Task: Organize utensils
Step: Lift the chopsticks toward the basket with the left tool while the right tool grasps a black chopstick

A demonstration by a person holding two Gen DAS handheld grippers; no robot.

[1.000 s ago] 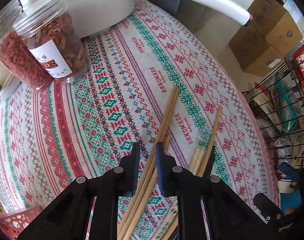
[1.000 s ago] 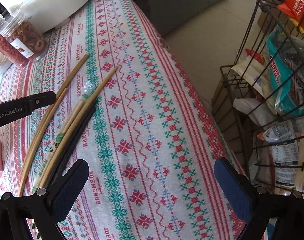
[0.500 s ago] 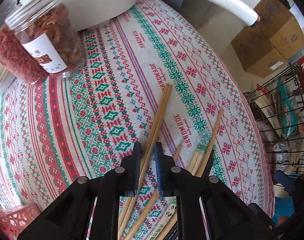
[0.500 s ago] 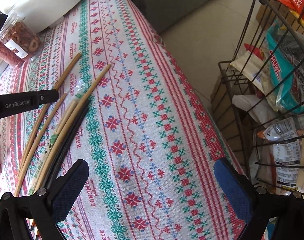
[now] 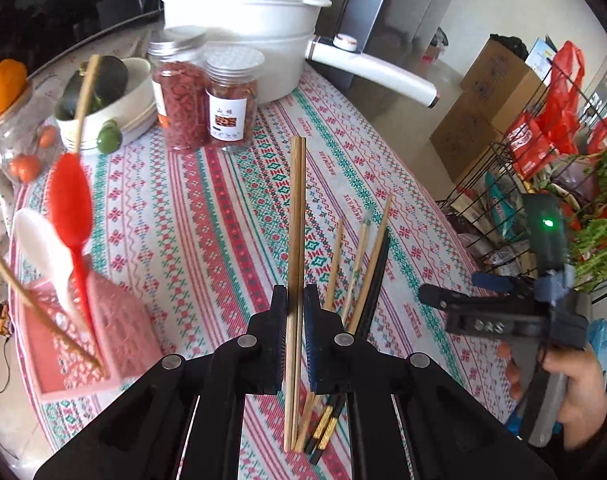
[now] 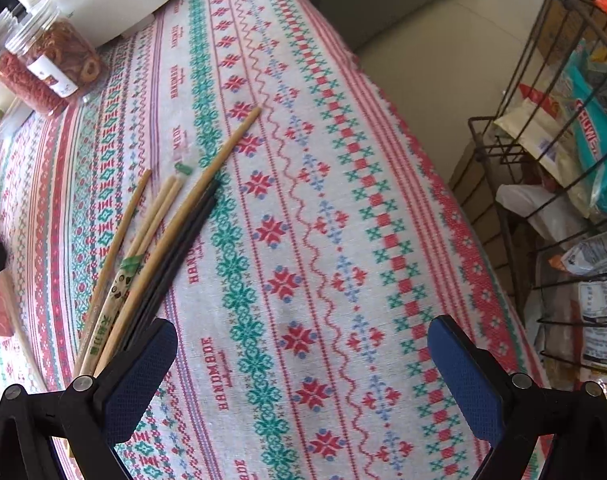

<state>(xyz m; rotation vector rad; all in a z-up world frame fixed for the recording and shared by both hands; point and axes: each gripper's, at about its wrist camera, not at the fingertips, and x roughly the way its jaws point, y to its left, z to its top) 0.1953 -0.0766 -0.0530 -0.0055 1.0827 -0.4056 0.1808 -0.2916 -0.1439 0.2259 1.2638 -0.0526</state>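
My left gripper (image 5: 294, 296) has its jaws closing tight on a pair of wooden chopsticks (image 5: 297, 208), held up off the patterned tablecloth (image 5: 207, 216) and pointing away from me. Several more chopsticks (image 5: 367, 264), wooden and black, lie on the cloth just to the right. The right wrist view shows these chopsticks (image 6: 159, 240) beside the left fingertip of my right gripper (image 6: 301, 332), which hangs open over bare cloth with nothing in it. A pink mesh basket (image 5: 115, 320) at the left holds a red spoon (image 5: 69, 200) and a white spoon (image 5: 39, 236).
Two lidded jars (image 5: 231, 104), a white pot (image 5: 247, 20) with a long handle and a bowl (image 5: 103, 112) stand at the back. A wire rack (image 6: 543, 160) full of packets stands past the table's right edge. A hand (image 5: 579, 392) holds the right gripper.
The left gripper has closed on two wooden chopsticks, lifted them off the cloth and drawn back, bringing the pink basket into view. The right gripper has shifted slightly toward the remaining chopsticks.
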